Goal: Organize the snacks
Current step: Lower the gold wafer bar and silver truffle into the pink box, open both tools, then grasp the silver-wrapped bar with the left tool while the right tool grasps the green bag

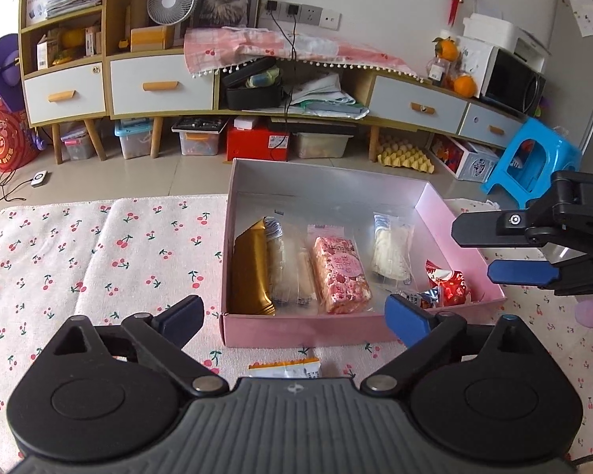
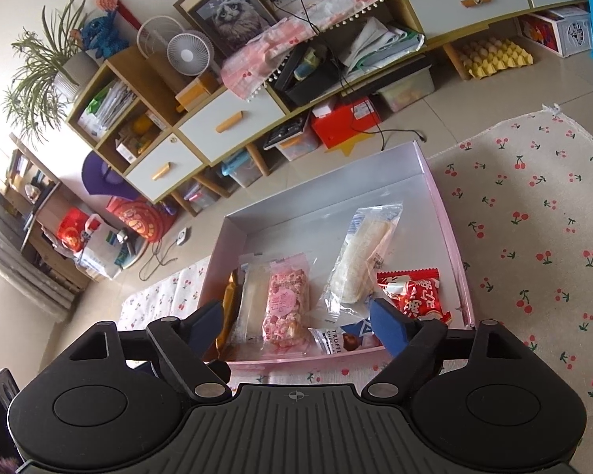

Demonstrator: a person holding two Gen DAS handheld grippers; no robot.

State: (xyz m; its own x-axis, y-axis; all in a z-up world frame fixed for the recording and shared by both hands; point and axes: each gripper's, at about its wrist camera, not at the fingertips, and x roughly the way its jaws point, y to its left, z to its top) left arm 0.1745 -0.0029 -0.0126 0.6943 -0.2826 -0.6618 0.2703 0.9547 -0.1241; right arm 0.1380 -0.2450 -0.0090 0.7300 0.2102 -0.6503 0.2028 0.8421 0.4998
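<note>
A pink box [image 1: 296,326] [image 2: 450,237] stands on the cherry-print cloth and holds several snacks: a gold packet [image 1: 251,268], clear-wrapped white bars [image 1: 286,268], a pink nougat bar [image 1: 340,274] [image 2: 284,308], a white rice bar [image 1: 391,252] [image 2: 359,264], a red packet [image 1: 450,282] [image 2: 415,292] and a truffle packet [image 2: 344,339]. An orange-and-white packet [image 1: 286,369] lies on the cloth just in front of the box. My left gripper [image 1: 294,316] is open and empty above it. My right gripper [image 2: 296,322] [image 1: 474,251] is open and empty over the box's right side.
A low cabinet with drawers [image 1: 162,87] lines the far wall, with storage bins [image 1: 132,138] and a red box [image 1: 257,142] beneath. A blue stool [image 1: 529,158] stands on the floor at right. The cloth [image 1: 79,260] stretches left of the box.
</note>
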